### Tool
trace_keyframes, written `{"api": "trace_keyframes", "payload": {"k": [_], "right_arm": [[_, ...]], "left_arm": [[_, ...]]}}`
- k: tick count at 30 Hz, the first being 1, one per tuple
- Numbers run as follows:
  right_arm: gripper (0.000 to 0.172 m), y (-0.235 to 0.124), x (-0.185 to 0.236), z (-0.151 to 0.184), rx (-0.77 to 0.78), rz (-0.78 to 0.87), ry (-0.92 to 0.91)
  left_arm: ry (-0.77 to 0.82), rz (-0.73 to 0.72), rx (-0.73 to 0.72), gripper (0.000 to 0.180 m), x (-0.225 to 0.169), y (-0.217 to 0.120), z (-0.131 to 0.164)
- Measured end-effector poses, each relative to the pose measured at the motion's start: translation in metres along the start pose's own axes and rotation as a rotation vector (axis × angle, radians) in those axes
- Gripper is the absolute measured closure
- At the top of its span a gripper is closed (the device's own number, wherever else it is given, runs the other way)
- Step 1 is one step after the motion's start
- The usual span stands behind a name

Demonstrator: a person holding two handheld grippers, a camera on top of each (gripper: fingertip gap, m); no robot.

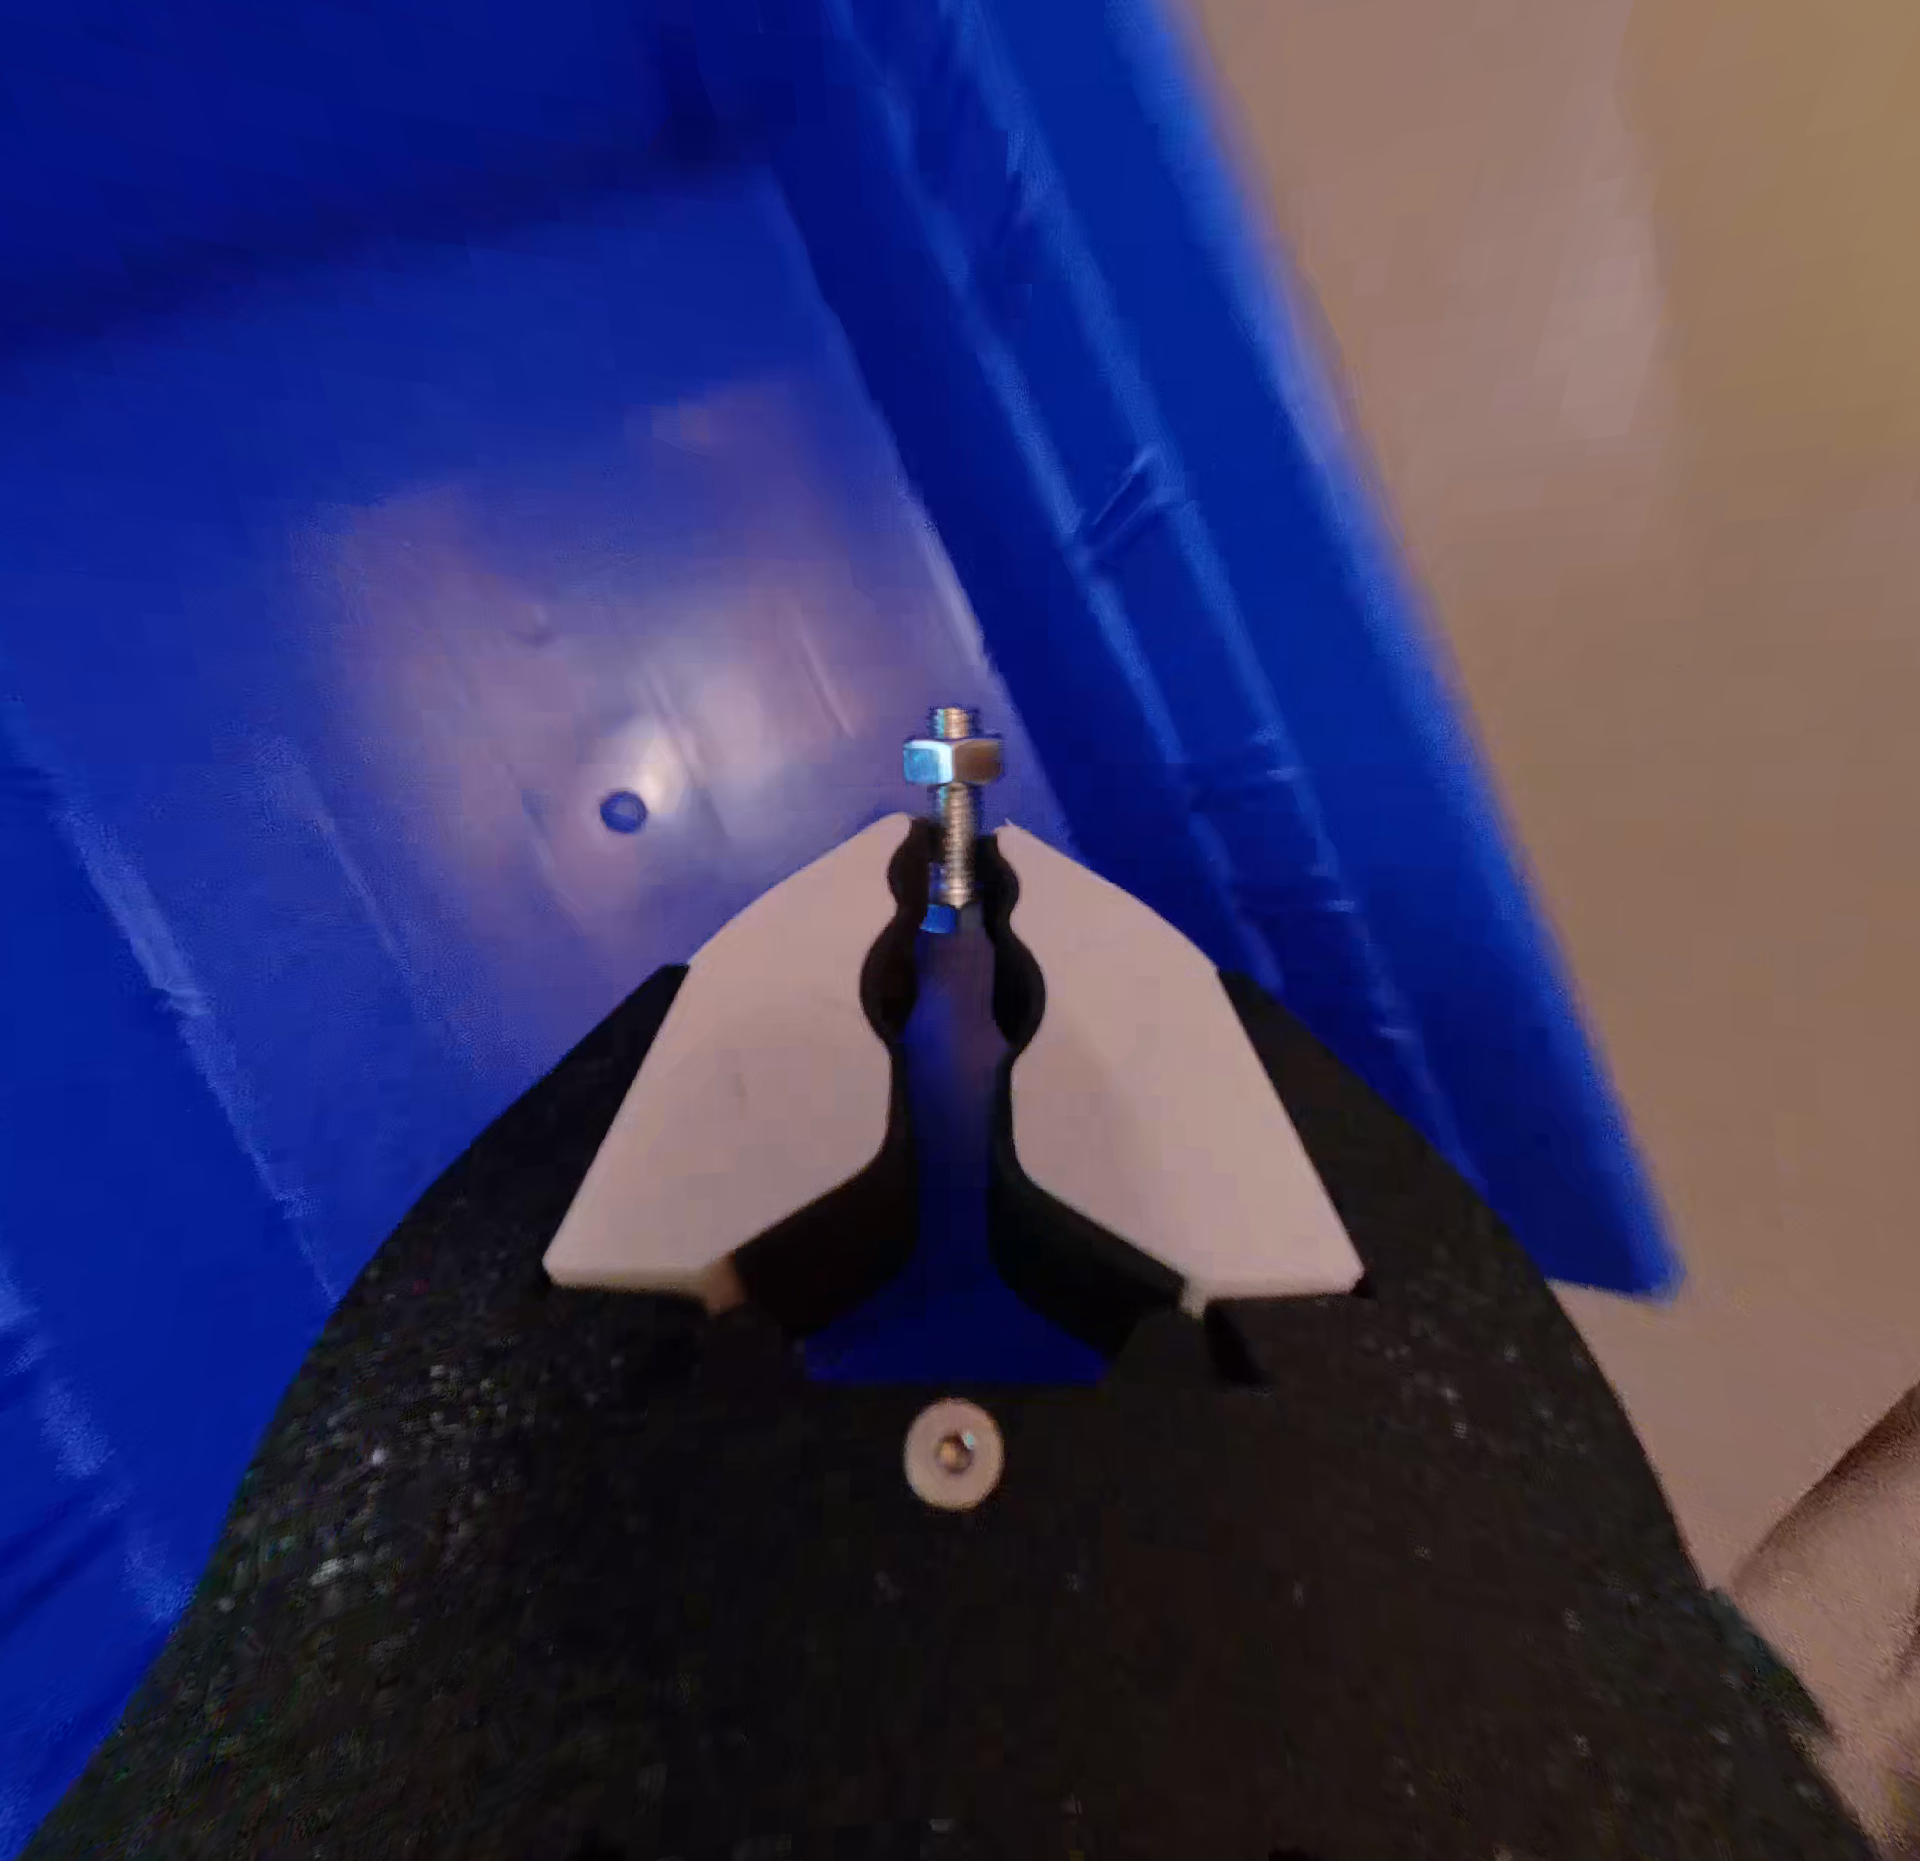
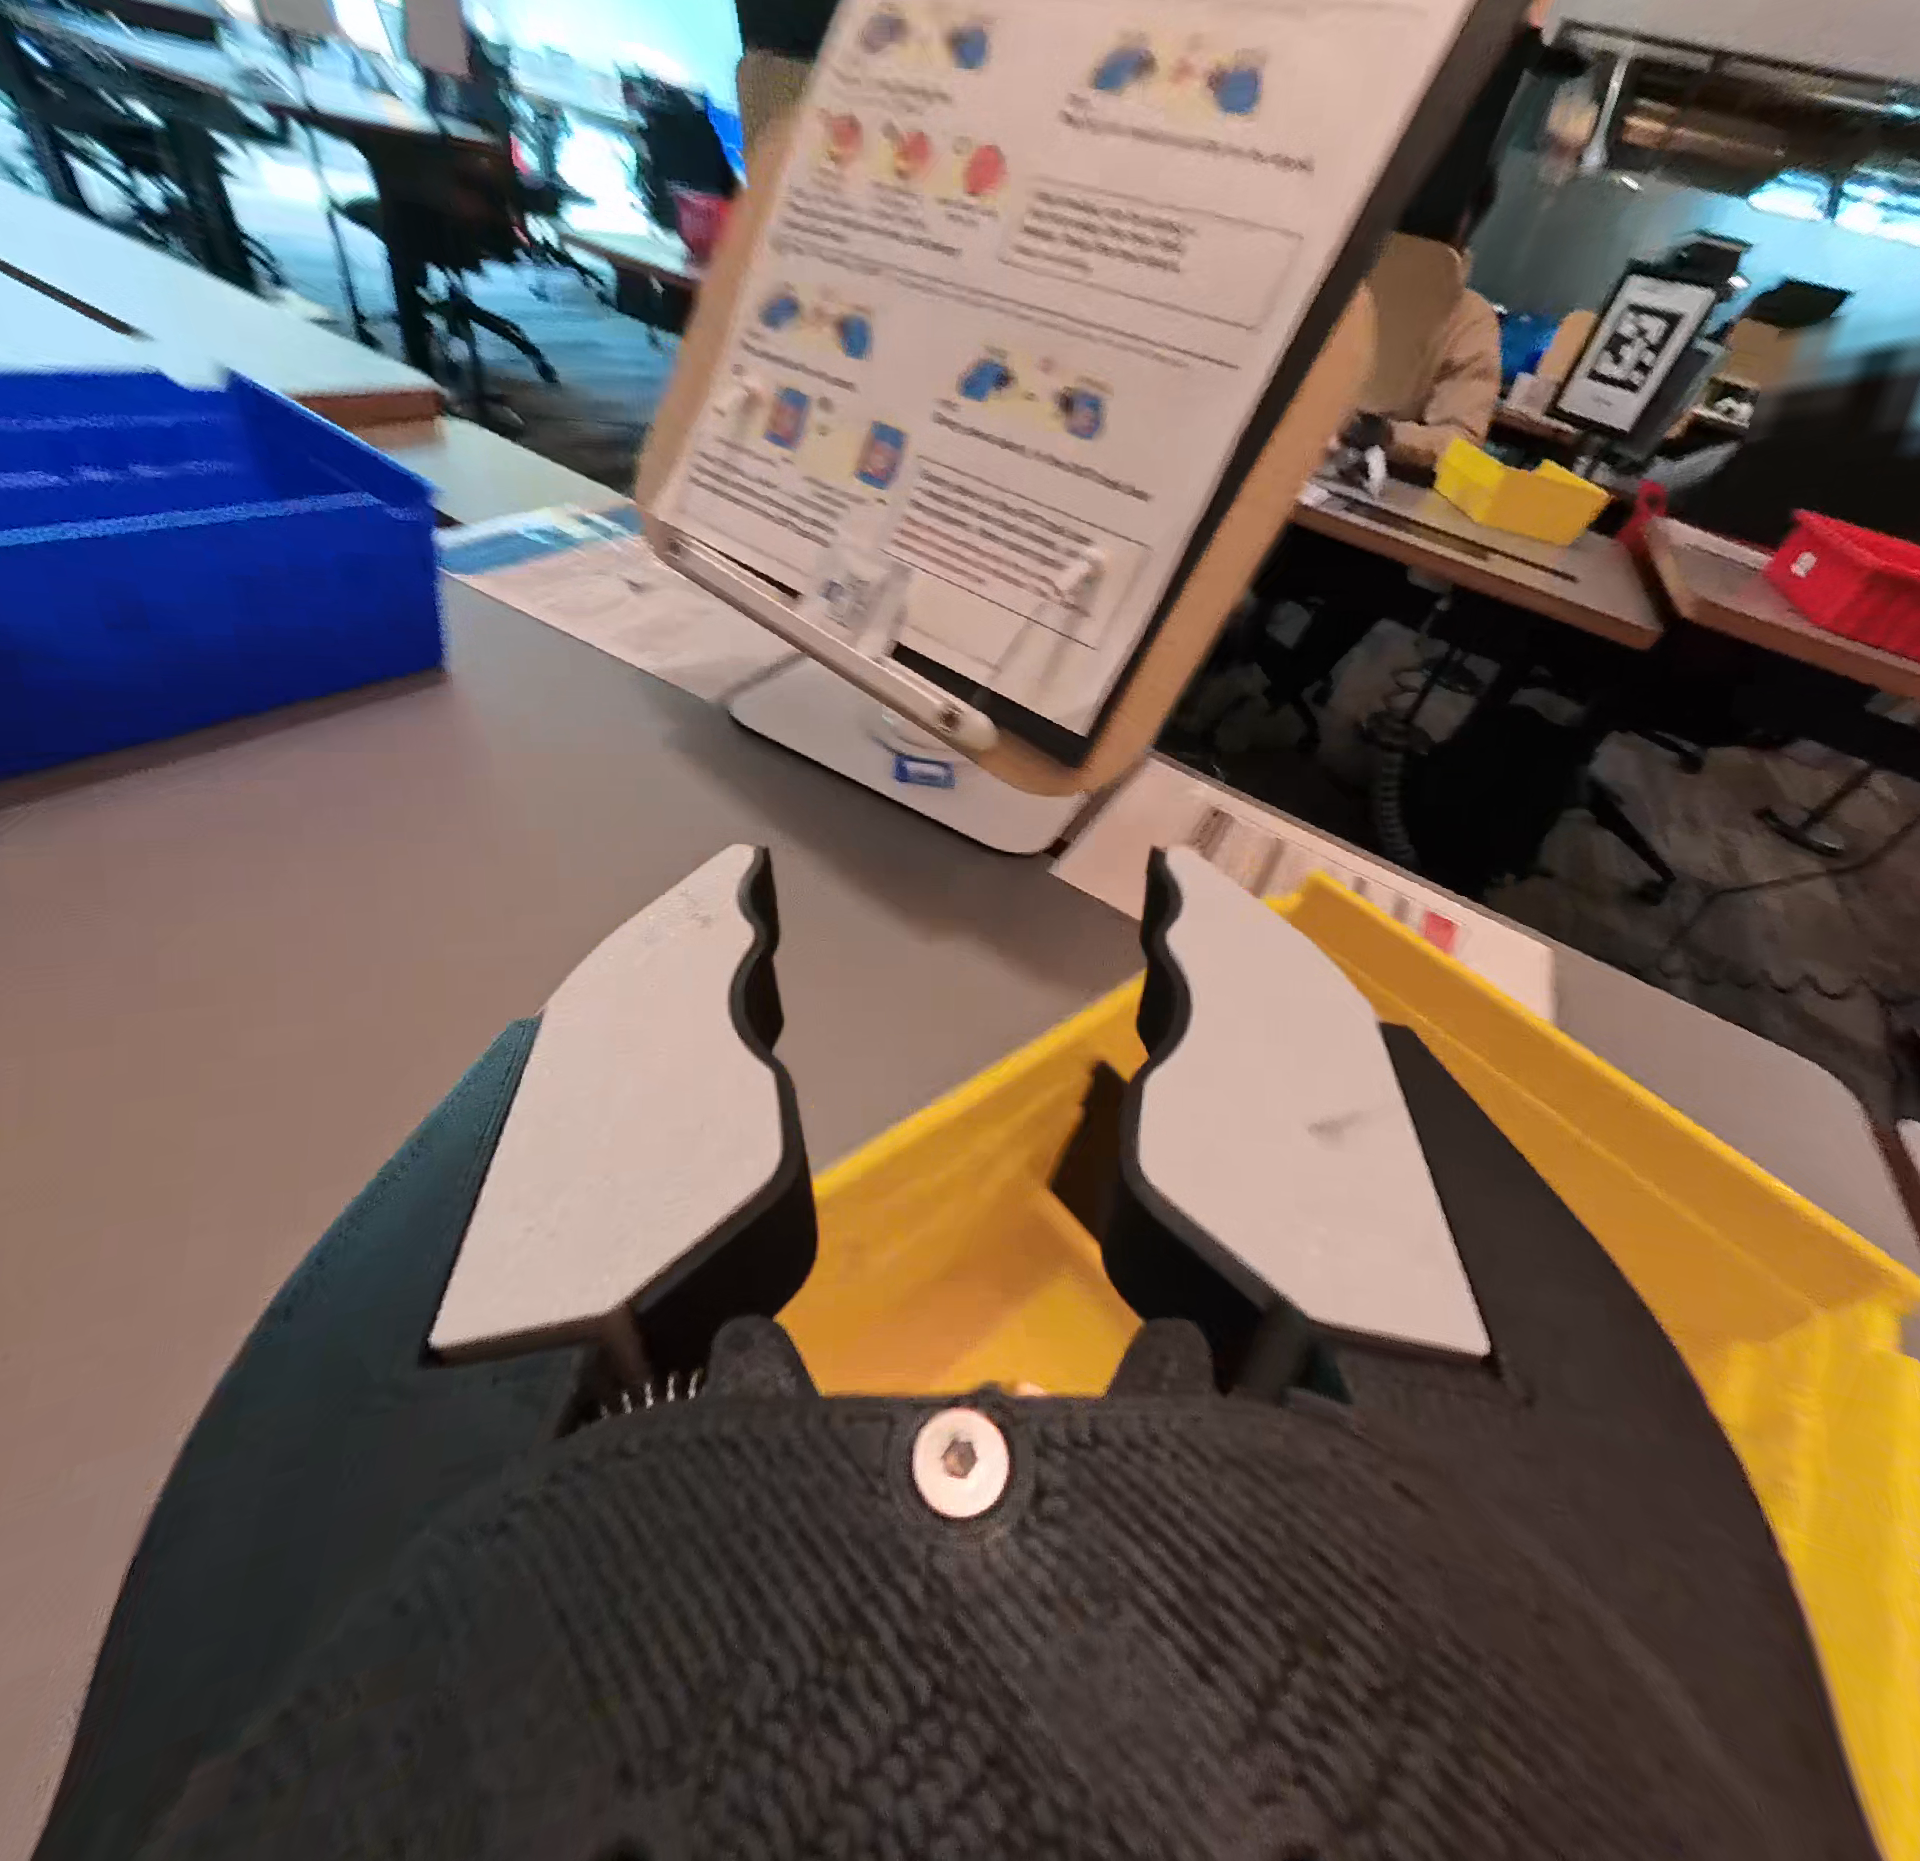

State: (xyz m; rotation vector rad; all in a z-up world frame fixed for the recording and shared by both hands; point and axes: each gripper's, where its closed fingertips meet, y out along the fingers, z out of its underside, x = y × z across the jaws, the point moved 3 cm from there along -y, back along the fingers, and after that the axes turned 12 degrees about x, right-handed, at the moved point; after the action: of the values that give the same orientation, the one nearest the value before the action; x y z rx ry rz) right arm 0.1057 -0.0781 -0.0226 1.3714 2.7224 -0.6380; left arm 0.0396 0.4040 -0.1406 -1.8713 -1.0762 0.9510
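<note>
Gripping a threaded steel bolt [image 1: 954,855] by its shank, the left gripper [image 1: 951,835] has both wavy black pads pressed on it; a hexagonal nut [image 1: 951,762] sits near the bolt's tip, over the glossy floor of the blue plastic bin [image 1: 468,564]. The right gripper [image 2: 961,938] stands open and bare above the matte grey worktop [image 2: 364,928], beside the yellow bin's [image 2: 1558,1115] ribbed corner.

a silver bolt [image 1: 954,835] with a nut [image 1: 951,762] near its far end is pinched upright between the fingertips of the left gripper [image 1: 952,850]. a blue bin [image 1: 468,564] is seen beneath and behind it, its bare floor shining. a beige surface [image 1: 1662,461] is blurred at the right.
</note>
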Motion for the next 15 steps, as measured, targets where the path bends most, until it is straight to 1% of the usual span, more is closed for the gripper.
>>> {"api": "trace_keyframes", "payload": {"k": [2, 4, 5, 7, 9, 11, 12, 13, 14, 15], "right_arm": [[0.104, -0.008, 0.030, -0.008, -0.058, -0.090, 0.013], [0.107, -0.015, 0.066, -0.016, -0.133, -0.188, 0.058], [0.109, -0.018, 0.085, -0.019, -0.179, -0.238, 0.092], [0.110, -0.021, 0.124, -0.022, -0.234, -0.335, 0.163], [0.107, -0.025, 0.162, -0.025, -0.253, -0.421, 0.203], [0.107, -0.033, 0.196, -0.028, -0.280, -0.479, 0.179], [0.109, -0.039, 0.210, -0.030, -0.304, -0.508, 0.158], [0.117, -0.047, 0.222, -0.031, -0.334, -0.545, 0.144], [0.124, -0.054, 0.232, -0.032, -0.358, -0.586, 0.140], [0.127, -0.059, 0.238, -0.032, -0.376, -0.614, 0.145]], "left_arm": [[0.032, 0.014, -0.217, 0.172, -0.018, -0.040, -0.011], [0.122, 0.024, -0.406, 0.172, -0.050, -0.080, -0.017], [0.179, 0.044, -0.483, 0.172, -0.070, -0.095, -0.018], [0.317, 0.118, -0.606, 0.172, -0.115, -0.113, -0.018], [0.462, 0.253, -0.701, 0.172, -0.164, -0.115, -0.016], [0.562, 0.426, -0.785, 0.172, -0.207, -0.108, -0.011], [0.589, 0.527, -0.815, 0.172, -0.224, -0.101, -0.008], [0.600, 0.619, -0.840, 0.172, -0.238, -0.092, -0.006], [0.603, 0.692, -0.858, 0.172, -0.249, -0.082, -0.005], [0.609, 0.757, -0.861, 0.172, -0.257, -0.070, -0.003]]}}
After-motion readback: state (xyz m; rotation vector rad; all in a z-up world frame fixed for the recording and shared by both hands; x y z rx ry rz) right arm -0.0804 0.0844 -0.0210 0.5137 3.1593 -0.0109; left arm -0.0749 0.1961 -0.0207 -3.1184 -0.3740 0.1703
